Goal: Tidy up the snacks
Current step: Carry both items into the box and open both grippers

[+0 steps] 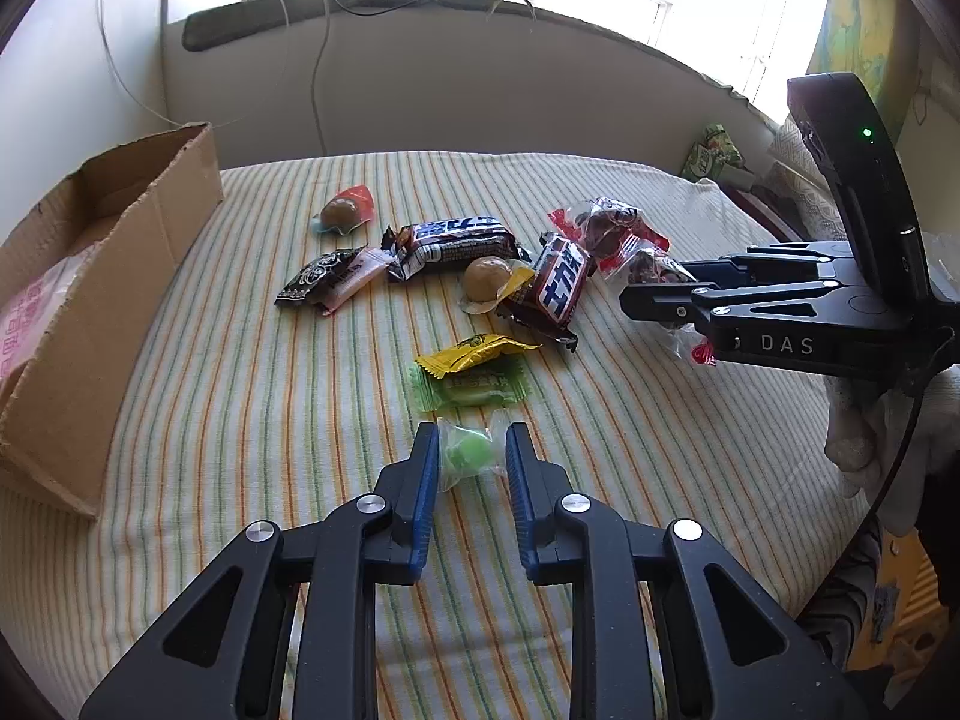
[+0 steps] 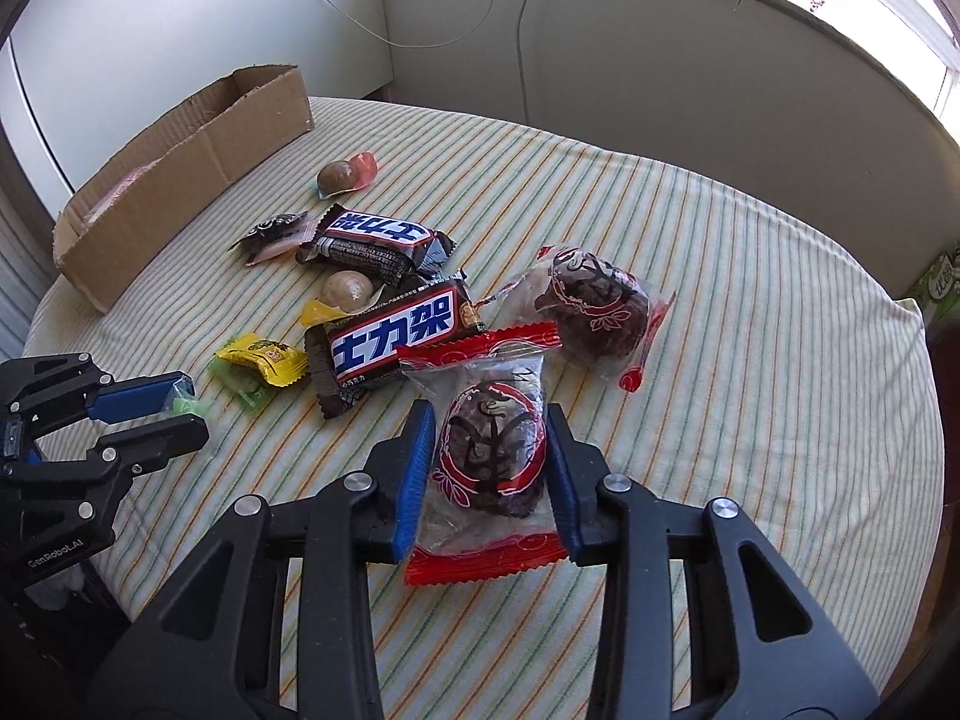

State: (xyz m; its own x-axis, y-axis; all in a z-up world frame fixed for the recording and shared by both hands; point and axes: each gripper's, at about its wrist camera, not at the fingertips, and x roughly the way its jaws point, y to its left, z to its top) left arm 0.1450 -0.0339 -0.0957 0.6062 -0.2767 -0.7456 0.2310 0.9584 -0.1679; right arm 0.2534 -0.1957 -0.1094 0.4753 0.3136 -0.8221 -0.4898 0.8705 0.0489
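— Snacks lie scattered on the striped bed [image 1: 600, 420], with a cardboard box [image 1: 108, 276] at its left edge. What has the left tool [image 1: 465, 450] got?

— It pinches a green candy [image 1: 465, 453] in clear wrap, low over the cloth.

— And the right tool [image 2: 486, 456]?

— Its blue pads press on a dark cake in a red-edged wrapper [image 2: 486, 450], beside a chocolate bar [image 2: 396, 342]

Snacks [image 1: 456, 264] on the striped cloth [image 1: 600, 450] (cardboard box [image 1: 102, 276] to their left)

Black claws [image 1: 468, 462] [image 2: 487, 456], blue pads, silver screws; possibly white glove.
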